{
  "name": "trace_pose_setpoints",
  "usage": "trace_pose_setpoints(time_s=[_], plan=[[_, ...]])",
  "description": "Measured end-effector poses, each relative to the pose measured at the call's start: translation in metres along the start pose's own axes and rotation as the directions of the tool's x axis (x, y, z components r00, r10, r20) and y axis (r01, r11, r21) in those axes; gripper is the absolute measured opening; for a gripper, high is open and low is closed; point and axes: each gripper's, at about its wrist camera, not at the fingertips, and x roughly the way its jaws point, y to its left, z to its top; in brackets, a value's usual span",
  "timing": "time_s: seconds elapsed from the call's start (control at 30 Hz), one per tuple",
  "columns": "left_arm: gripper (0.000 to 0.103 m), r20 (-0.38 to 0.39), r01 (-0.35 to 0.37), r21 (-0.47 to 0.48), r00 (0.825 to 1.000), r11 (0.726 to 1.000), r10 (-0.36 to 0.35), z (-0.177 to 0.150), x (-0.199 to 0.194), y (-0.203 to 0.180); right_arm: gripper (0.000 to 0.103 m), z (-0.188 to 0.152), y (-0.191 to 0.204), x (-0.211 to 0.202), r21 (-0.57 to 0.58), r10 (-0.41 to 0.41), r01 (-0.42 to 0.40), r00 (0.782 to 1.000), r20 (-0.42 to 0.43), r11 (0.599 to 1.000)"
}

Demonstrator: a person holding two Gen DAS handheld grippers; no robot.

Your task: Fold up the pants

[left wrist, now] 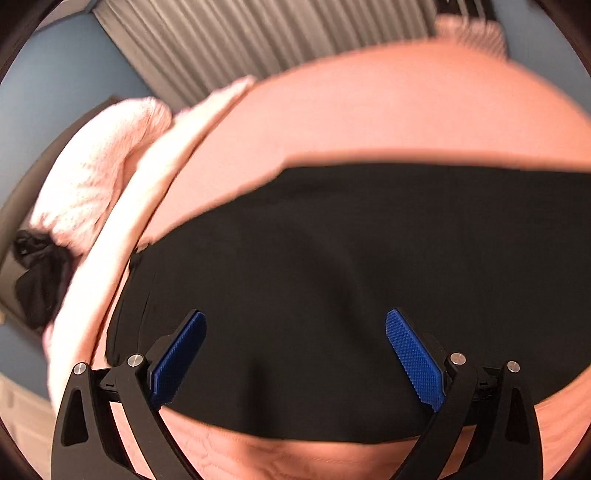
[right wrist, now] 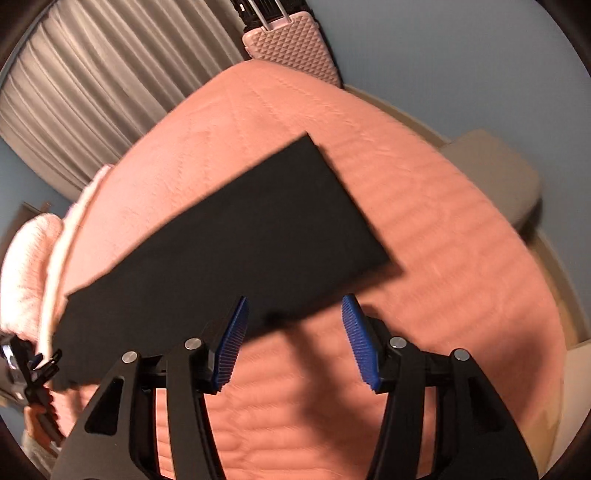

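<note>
1. The black pants [right wrist: 229,236] lie folded flat on the pink bed [right wrist: 424,229]
2. My left gripper [left wrist: 295,354] hangs over them, fingers wide, gripping nothing
3. My right gripper [right wrist: 293,339] sits at their near edge, fingers partly apart, empty

Left tongs [left wrist: 295,354] spread wide over black pants [left wrist: 351,277], nothing between the blue pads [left wrist: 413,358], pants flat on pink bed [left wrist: 369,110], fluffy pink pillow [left wrist: 99,173] at left, grey curtain [left wrist: 258,33] behind

Matt black cloth pants [right wrist: 229,236], smooth; quilted pink bedspread [right wrist: 424,258], stitched ridges; ribbed blue rubbery pads [left wrist: 415,360]; fuzzy knit blanket [left wrist: 96,173].
</note>
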Motion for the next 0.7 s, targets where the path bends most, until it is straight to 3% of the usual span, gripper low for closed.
trace_pose_setpoints(time_s=[0.07, 0.2, 0.33, 0.43, 0.57, 0.63, 0.7], plan=[[0.098, -0.028, 0.011, -0.065, 1.0, 0.998, -0.013, -0.01, 0.017, 0.016, 0.052, 0.005, -0.002, 0.004, -0.032, -0.027, 0.027, 1.0, 0.003, 0.999], [0.098, -0.071, -0.118, -0.133, 0.991, 0.984, 0.109, -0.012, 0.028, 0.058, 0.052, 0.015, -0.006, -0.012, -0.045, -0.004, 0.006, 0.999, 0.044, 0.999], [0.098, -0.11, -0.235, -0.114, 0.969, 0.965, 0.223, -0.012, 0.053, 0.094, 0.052, 0.017, 0.02, -0.027, -0.16, 0.016, -0.007, 0.998, 0.058, 0.987], [0.098, -0.119, -0.203, -0.18, 0.976, 0.962, 0.184, -0.017, 0.077, 0.132, 0.052, 0.017, 0.038, -0.028, -0.207, 0.03, -0.019, 0.998, 0.05, 0.978], [0.098, -0.139, -0.255, -0.181, 0.963, 0.95, 0.232, -0.022, 0.096, 0.169, 0.052, 0.017, 0.053, -0.018, -0.227, 0.0, 0.006, 1.0, 0.027, 0.974], [0.098, -0.122, -0.212, -0.149, 0.973, 0.966, 0.194, -0.022, 0.102, 0.178, 0.052, 0.015, 0.056, -0.012, -0.222, -0.003, 0.008, 1.0, 0.022, 0.975], [0.098, -0.099, -0.224, -0.077, 0.971, 0.972, 0.216, -0.019, 0.105, 0.177, 0.052, 0.011, 0.051, -0.013, -0.187, 0.008, -0.003, 1.0, 0.023, 0.982]])
